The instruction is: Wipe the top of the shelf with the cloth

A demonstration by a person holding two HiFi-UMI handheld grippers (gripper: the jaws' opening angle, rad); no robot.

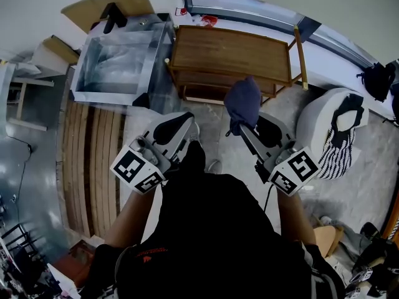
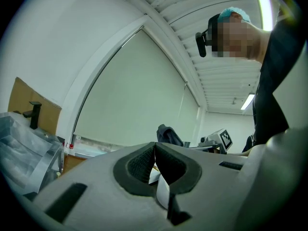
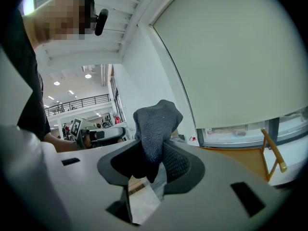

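The head view is looking steeply down from above the person's torso, taking in the left gripper (image 1: pixel 182 120), the right gripper (image 1: pixel 240 128) and the shelf (image 1: pixel 230 52) beyond their fingertips. Each gripper view is riding close behind its own jaws, tilting upward past the fingertips toward the window blind (image 3: pixel 240 57). All three views are sharing the cloth (image 1: pixel 243 99). Each gripper view is also catching the other gripper off beside its fingertips.

Left gripper (image 2: pixel 154 146) fingers (image 2: pixel 138 166) closed tip to tip (dark, ribbed); pale window blind (image 2: pixel 139 95) beyond.
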